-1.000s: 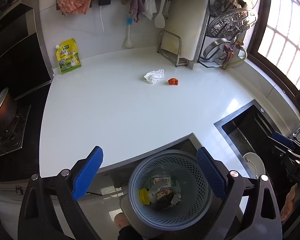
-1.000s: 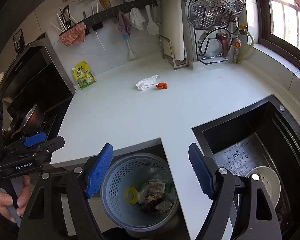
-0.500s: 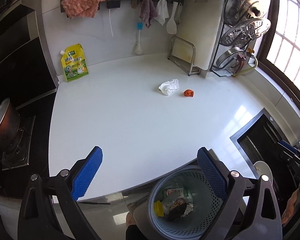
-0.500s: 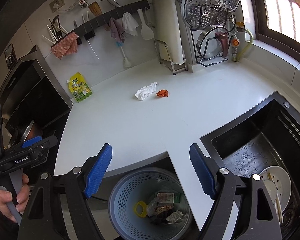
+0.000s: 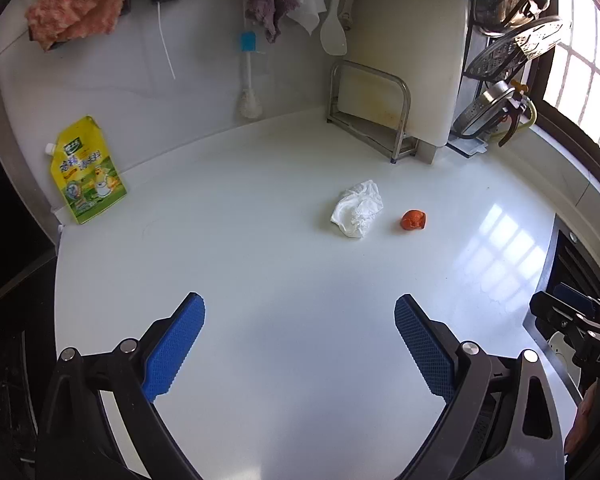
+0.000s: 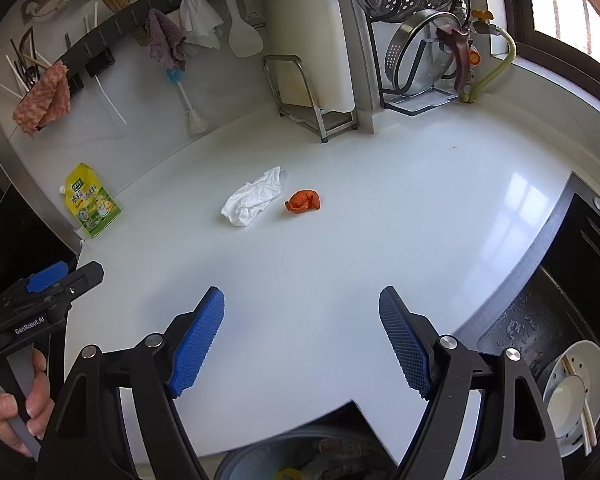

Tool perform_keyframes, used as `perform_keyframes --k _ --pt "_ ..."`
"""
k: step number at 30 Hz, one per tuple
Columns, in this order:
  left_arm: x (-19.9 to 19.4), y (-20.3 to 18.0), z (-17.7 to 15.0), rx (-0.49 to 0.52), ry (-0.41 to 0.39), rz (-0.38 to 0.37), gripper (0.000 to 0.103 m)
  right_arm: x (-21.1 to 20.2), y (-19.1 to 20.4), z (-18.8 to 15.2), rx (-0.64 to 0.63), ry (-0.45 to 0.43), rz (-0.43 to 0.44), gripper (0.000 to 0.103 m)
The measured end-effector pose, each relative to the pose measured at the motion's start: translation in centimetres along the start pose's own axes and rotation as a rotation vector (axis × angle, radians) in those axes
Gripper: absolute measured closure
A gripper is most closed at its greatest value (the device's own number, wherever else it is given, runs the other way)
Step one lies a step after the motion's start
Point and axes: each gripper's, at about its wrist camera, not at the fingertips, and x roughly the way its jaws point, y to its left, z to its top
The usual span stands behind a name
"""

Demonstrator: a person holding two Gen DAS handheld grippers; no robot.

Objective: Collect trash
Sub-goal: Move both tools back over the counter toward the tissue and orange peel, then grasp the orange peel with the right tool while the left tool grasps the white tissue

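1. While both views show the crumpled tissue (image 5: pixel 357 209) ahead with the orange scrap (image 5: pixel 413 220) just right of it, neither is touched.
2. Left gripper (image 5: pixel 299 346): fingers apart, empty.
3. Right gripper (image 6: pixel 301 340): fingers apart, empty; only its view shows what is probably the bin (image 6: pixel 260 458) below.

White counter (image 5: pixel 260 280) w/ white crumpled tissue (image 5: pixel 357 209), orange scrap (image 5: pixel 413 220) (peel, maybe), yellow-green printed pouch (image 5: pixel 85 172), pink rag (image 5: pixel 76 4); blue cross-hatched gripper pads (image 5: pixel 174 350).
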Motion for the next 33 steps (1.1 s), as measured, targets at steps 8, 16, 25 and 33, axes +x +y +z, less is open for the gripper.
perform_keyframes --k 8,16,25,33 --pt "8.1 0.2 2.6 0.057 -0.009 -0.070 0.009 8.2 0.6 3.7 0.027 -0.025 -0.032 0.027" --pt "14.3 1.0 3.7 0.030 -0.036 -0.070 0.009 14.3 0.5 5.3 0.036 -0.041 -0.054 0.027" --pt "16.6 1.3 4.7 0.010 -0.037 -0.079 0.009 18.4 0.8 6.6 0.030 -0.032 -0.130 0.027" --pt "17.0 0.2 4.5 0.038 -0.028 -0.092 0.009 20.1 1.4 7.3 0.008 0.005 -0.173 0.053"
